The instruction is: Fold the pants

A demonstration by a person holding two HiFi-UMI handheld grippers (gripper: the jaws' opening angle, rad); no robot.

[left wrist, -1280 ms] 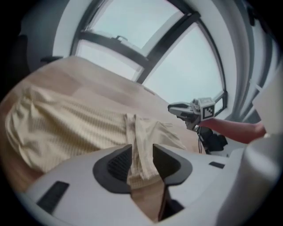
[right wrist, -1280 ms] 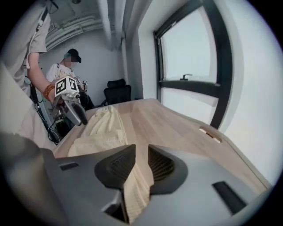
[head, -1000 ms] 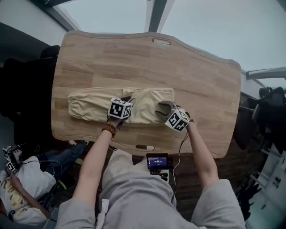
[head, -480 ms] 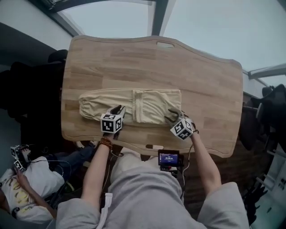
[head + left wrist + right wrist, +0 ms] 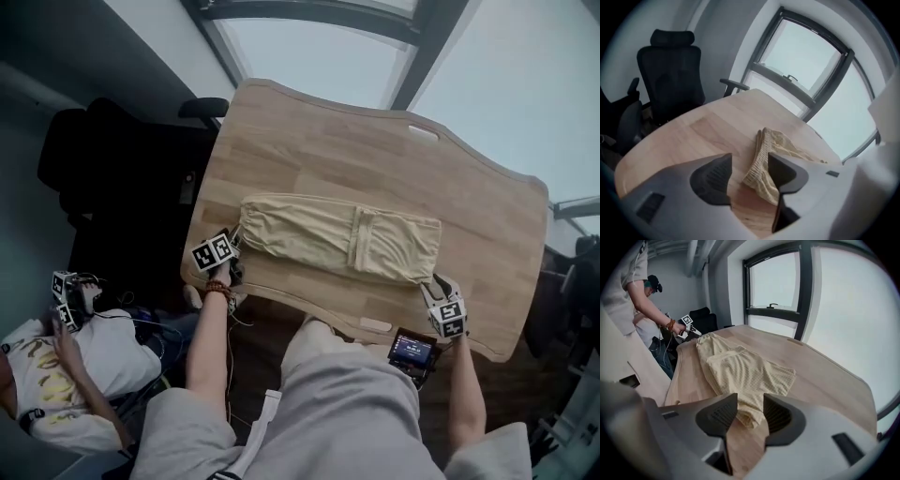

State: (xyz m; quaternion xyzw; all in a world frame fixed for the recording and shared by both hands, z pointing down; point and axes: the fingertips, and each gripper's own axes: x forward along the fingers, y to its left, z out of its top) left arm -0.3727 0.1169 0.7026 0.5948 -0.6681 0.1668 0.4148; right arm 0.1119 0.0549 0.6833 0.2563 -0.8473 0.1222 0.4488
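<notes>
The left gripper (image 5: 234,246) has just swept from the middle of the pants (image 5: 319,234) out to their left end. It now sits at the tabletop's (image 5: 309,141) left edge beside the leg cuffs. Its fingers (image 5: 712,176) have just been opening and stand spread. In the left gripper view the ribbed cuff end lies on the wood between them, close by the right-hand finger, but neither pad presses on it. The left forearm reaches up from the near side, a beaded bracelet (image 5: 220,291) at the wrist, and the gripper slants down along the length of the cloth.

The pants lie flat across the middle of the tabletop as a long narrow strip. Towards the right a second layer is already laid over the first, so one fold looks done. With the left gripper lined up on the cuffs, the likely next step is to pinch that end and carry it over towards the waist.

The right gripper (image 5: 435,284) has drawn a little back to the near right corner of the pants. Its fingers (image 5: 719,416) are spread, with the cloth's corner just between their tips and not gripped. That arm is stretched forward, the gripper tilted down at the corner
</notes>
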